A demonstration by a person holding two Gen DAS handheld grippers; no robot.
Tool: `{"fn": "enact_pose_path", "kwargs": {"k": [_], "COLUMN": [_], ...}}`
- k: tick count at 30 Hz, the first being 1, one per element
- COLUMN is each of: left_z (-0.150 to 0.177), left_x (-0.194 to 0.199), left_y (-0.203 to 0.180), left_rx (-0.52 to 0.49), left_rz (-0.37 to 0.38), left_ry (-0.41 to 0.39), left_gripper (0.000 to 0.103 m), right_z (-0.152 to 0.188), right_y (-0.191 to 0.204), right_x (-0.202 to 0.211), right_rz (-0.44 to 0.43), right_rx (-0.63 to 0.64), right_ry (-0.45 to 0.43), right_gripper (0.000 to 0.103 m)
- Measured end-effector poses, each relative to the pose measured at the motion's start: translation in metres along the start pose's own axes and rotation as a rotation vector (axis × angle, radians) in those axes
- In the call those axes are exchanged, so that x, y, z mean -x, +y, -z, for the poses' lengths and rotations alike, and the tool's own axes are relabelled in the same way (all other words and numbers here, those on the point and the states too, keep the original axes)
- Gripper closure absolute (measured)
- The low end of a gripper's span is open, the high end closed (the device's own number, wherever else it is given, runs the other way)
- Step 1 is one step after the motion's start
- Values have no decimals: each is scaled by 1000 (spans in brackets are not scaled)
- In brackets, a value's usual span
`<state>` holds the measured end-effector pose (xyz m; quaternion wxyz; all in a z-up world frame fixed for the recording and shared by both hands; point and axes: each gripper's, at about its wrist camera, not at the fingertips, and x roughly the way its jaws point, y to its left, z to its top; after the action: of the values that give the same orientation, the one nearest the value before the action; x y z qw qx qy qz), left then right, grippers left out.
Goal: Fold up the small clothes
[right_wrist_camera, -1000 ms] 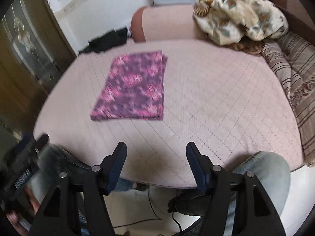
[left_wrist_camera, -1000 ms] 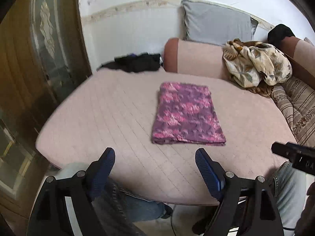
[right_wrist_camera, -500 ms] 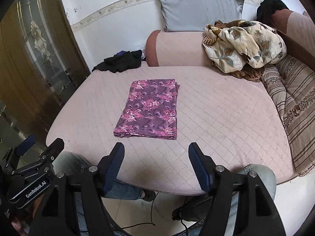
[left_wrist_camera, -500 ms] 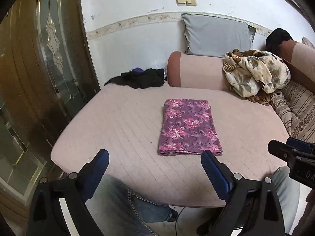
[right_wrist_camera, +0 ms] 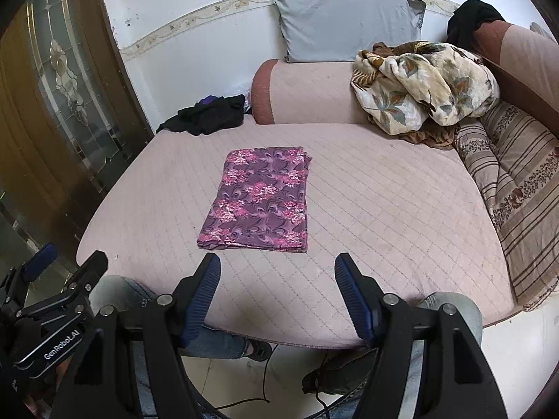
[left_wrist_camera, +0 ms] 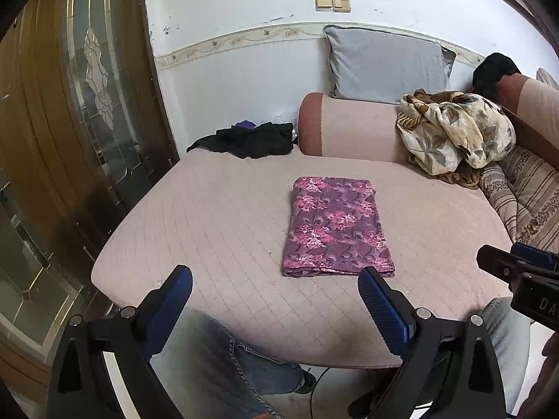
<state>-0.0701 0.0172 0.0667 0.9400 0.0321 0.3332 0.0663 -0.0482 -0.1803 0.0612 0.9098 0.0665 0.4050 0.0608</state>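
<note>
Lying flat near the middle of the pink quilted bed point(left_wrist_camera: 223, 209), the purple flowered cloth point(left_wrist_camera: 335, 232) is folded into a neat rectangle, its short edge turned toward you. You hold the left gripper point(left_wrist_camera: 276, 291) above the near edge of the bed with its blue-padded jaws spread wide; they have just been opening further, and nothing sits between them. Your right gripper point(right_wrist_camera: 277, 281) hovers over the same near edge, its jaws also parted with only air between the pads, having opened a little more as well. Neither tool touches the cloth, which lies just beyond both sets of fingertips; from the left camera it sits toward the right finger, and from the right camera toward the left one.

Your knees in blue jeans point(right_wrist_camera: 450, 309) show under the bed's rim. At the far side a pink bolster point(left_wrist_camera: 349, 125) lies along the wall with a grey pillow point(left_wrist_camera: 384, 64) leaning behind it. A crumpled cream flowered blanket point(left_wrist_camera: 454, 132) rests at the bolster's right end, and a heap of dark clothes point(left_wrist_camera: 251, 139) lies at the far left corner. A striped cushion point(right_wrist_camera: 517, 192) runs along the right side, and a wooden door point(left_wrist_camera: 70, 122) with patterned glass stands on the left.
</note>
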Motion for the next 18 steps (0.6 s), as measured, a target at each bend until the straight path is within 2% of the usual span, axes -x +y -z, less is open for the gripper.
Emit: {"fn": "enact_pose_path", "kwargs": {"k": [18], "left_z": [-2], "left_x": [-11], "left_y": [2], "left_rx": [-8], "left_rz": [15], "left_ry": [15], "left_gripper": [5], "right_z": [2], "right_y": [8], "right_x": [-7], "right_rz": [13], "right_rx": [16], "right_ry": [8], "right_gripper": [36]}}
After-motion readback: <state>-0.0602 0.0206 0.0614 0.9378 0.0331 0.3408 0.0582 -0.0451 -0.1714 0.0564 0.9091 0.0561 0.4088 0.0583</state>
